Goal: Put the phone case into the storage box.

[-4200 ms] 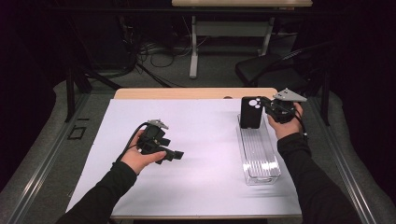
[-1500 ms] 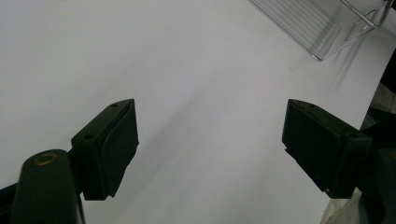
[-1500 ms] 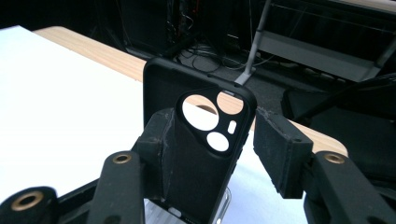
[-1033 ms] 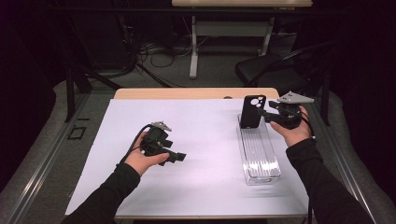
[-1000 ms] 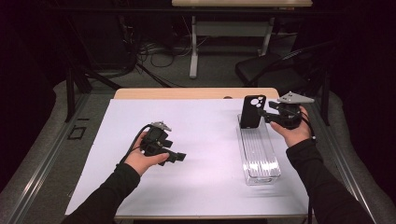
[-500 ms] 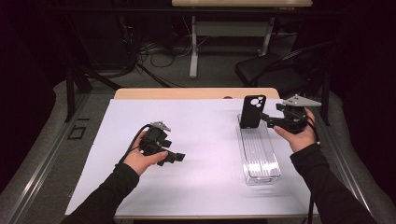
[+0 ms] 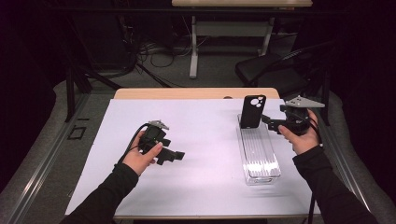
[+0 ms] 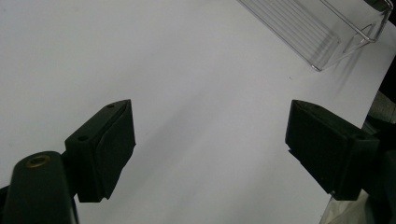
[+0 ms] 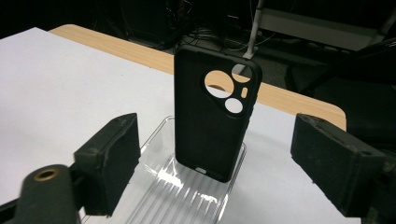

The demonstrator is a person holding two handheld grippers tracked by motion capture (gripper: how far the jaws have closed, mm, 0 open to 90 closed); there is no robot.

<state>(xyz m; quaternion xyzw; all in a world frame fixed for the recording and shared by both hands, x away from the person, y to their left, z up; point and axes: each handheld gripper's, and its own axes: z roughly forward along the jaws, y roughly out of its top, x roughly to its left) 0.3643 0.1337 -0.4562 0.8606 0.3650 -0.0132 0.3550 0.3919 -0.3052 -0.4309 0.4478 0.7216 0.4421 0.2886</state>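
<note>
With the phone case [image 7: 252, 111] standing upright at the twelve o'clock end of the clear tray [image 7: 259, 156], the right hand-held gripper [image 7: 270, 122], jaws just opened wide and empty, should withdraw straight back without nudging it.

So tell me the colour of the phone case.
Black; the phone case shows best in the right gripper view.

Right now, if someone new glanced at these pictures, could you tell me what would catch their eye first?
The black phone case would: it stands upright on its own at the far end of the clear ribbed tray, on the right of the white table. The right gripper sits just beside it, jaws having just been opening and nothing between them. The left gripper hovers open over bare white surface.
</note>
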